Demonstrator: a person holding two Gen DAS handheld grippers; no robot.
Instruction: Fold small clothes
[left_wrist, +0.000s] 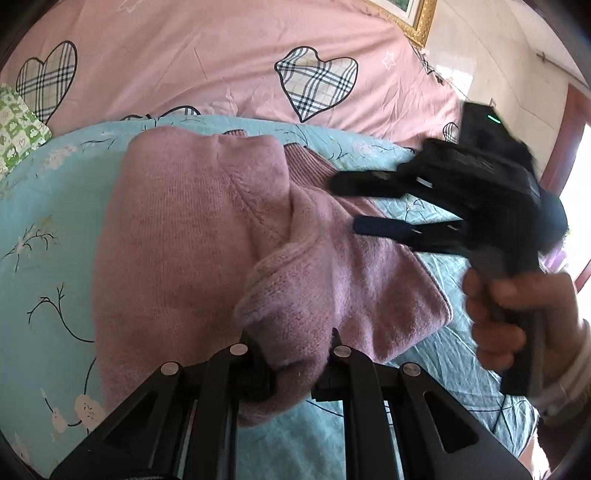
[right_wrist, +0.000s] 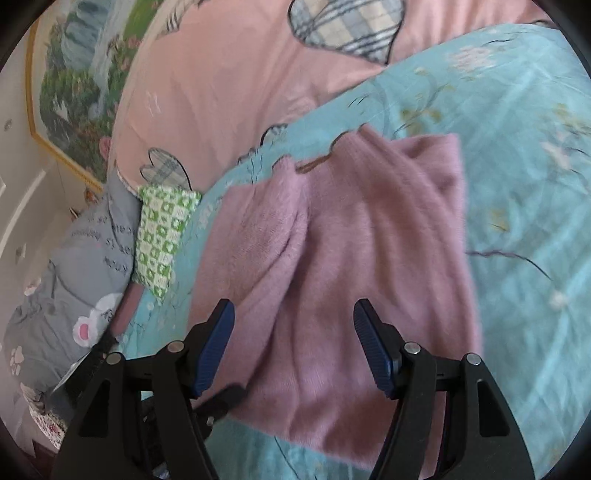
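My left gripper (left_wrist: 291, 354) has its jaws pinched narrow on a bunched fold of the fuzzy mauve-pink knitted sweater (left_wrist: 192, 236), the wool gathered up between the black fingers close to my left lens. The rest of the sweater lies spread across the light blue floral bedsheet (left_wrist: 48, 221) on the bed, its ribbed hem toward the far side, just short of where the blue sheet meets the pink quilt with plaid hearts (left_wrist: 221, 55). My right gripper (right_wrist: 293, 347) hangs above the sweater with its jaws wide, the blue ribbed pads (right_wrist: 218, 347) apart and nothing between them but the knit lying below. In the left view that right gripper reaches in from the right edge of the bed, a hand (left_wrist: 517, 317) wrapped around its handle. A green-and-white patterned pillow (right_wrist: 162, 236) sits at the far left edge of the blue sheet, beside a grey printed cushion (right_wrist: 85, 251), well apart from the sweater.
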